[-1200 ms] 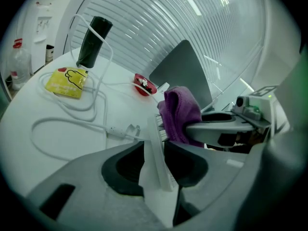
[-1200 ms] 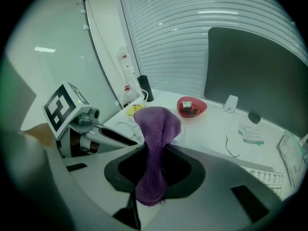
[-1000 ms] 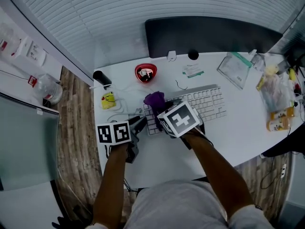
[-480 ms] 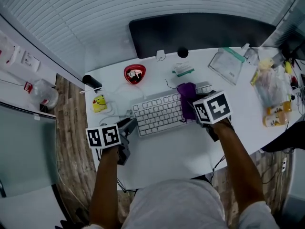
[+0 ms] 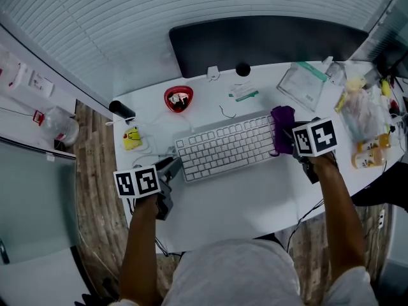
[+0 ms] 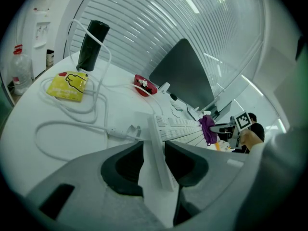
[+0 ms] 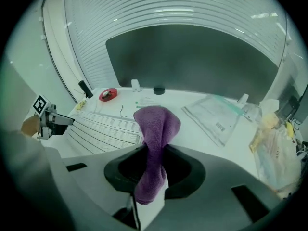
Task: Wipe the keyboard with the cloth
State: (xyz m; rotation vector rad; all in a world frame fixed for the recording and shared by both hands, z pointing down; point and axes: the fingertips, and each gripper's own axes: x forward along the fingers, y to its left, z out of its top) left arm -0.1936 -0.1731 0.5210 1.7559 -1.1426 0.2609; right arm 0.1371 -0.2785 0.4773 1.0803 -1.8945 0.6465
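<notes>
A white keyboard [image 5: 226, 146] lies slantwise on the white desk [image 5: 242, 199]. My left gripper [image 5: 171, 168] is at its left end, and in the left gripper view [image 6: 154, 165] the jaws are shut on the keyboard's [image 6: 180, 129] end edge. A purple cloth [image 5: 282, 129] is pinched in my right gripper [image 5: 290, 136] at the keyboard's right end. From the right gripper view [image 7: 154, 170] the cloth [image 7: 155, 129] stands up between the shut jaws, its lower tail hanging below them, with the keyboard [image 7: 103, 129] stretching away to the left.
A dark monitor [image 5: 268, 40] stands at the back. A red bowl [image 5: 178, 98], a yellow packet [image 5: 132, 137], a black cylinder [image 5: 121, 109] and a white cable [image 6: 72, 124] sit at the left. A clear plastic bag [image 5: 306, 85] and snack packets [image 5: 366, 116] crowd the right.
My right gripper has swept the purple cloth along the keys from the keyboard's left end to its right end. The left gripper has stayed at the left end.
</notes>
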